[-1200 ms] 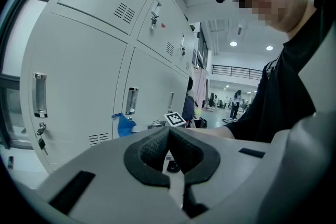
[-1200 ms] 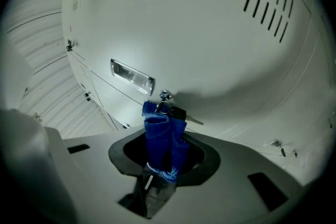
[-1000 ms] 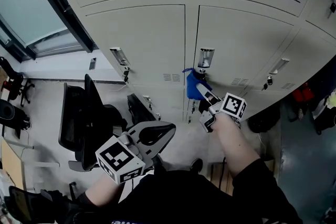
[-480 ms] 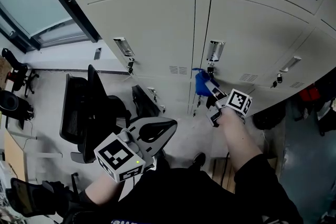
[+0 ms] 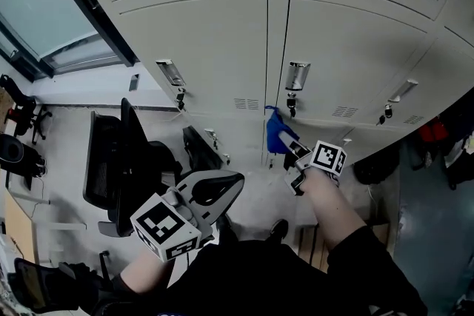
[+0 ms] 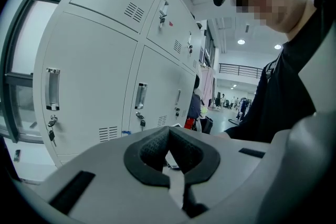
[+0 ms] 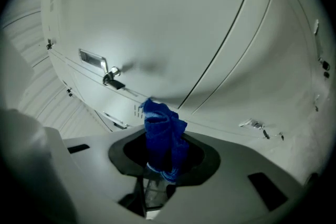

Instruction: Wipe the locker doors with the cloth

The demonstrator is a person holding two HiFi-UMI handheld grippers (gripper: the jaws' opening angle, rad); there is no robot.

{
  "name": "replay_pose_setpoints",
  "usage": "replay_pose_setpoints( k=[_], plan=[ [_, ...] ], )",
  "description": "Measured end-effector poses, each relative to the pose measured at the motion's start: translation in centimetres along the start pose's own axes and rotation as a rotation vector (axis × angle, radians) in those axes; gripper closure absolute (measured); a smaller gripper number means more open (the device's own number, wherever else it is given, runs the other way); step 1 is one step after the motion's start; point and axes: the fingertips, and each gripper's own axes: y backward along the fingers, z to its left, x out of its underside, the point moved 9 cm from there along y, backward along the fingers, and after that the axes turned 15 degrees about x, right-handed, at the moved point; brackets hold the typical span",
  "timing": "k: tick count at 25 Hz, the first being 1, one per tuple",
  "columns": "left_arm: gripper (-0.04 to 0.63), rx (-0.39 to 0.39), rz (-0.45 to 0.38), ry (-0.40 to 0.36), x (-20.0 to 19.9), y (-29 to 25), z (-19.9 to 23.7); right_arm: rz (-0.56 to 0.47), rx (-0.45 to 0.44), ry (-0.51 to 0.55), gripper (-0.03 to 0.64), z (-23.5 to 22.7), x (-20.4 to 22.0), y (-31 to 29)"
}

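A bunched blue cloth (image 5: 275, 132) (image 7: 164, 131) is clamped in my right gripper (image 5: 290, 145) (image 7: 161, 162), which is shut on it. The cloth's tip is held up to the grey locker doors (image 5: 348, 55) (image 7: 157, 23), just below a metal handle with a key (image 5: 295, 78). My left gripper (image 5: 215, 189) (image 6: 170, 176) hangs low at the left, away from the lockers, shut with nothing between its jaws. The left locker door (image 5: 211, 48) (image 6: 84, 81) carries its own handle (image 5: 169, 73).
A black office chair (image 5: 122, 159) stands on the floor below the left lockers. A window with a dark frame (image 5: 67, 18) borders the lockers at left. A further handle (image 5: 396, 92) sits at right. A red object (image 5: 428, 132) lies at the far right.
The right gripper with the cloth has slid down and a little left along the door, from beside the handle to below it. The left gripper has stayed in place.
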Motion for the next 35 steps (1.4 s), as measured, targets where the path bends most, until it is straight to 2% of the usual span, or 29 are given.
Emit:
replay_pose_setpoints(
  k=[3, 7, 13, 17, 21, 27, 35],
  plan=[
    [0.588, 0.016, -0.016, -0.009, -0.5, 0.0, -0.4, 0.023, -0.104, 0.027, 0.514, 3.2, 0.6, 2.1],
    [0.588, 0.04, -0.048, -0.041, -1.6, -0.1, -1.2, -0.016, -0.279, 0.099, 0.514, 10.0, -1.9, 5.7],
    [0.588, 0.083, -0.078, -0.077, -2.8, -1.0, -2.7, -0.199, -0.467, 0.25, 0.514, 20.2, -9.2, 12.6],
    [0.588, 0.099, -0.085, -0.095, -3.5, -1.7, -3.4, -0.319, -0.545, 0.359, 0.514, 25.9, -14.2, 15.8],
    [0.588, 0.113, -0.09, -0.107, -3.9, -2.3, -3.9, -0.38, -0.544, 0.402, 0.515, 27.8, -16.7, 16.9],
    [0.588, 0.106, -0.082, -0.106, -4.1, -2.9, -4.2, -0.36, -0.45, 0.349, 0.514, 24.2, -17.4, 15.1],
    [0.588, 0.095, -0.065, -0.08, -3.1, -3.5, -4.1, -0.327, -0.418, 0.305, 0.514, 20.4, -16.6, 13.0]
  ],
)
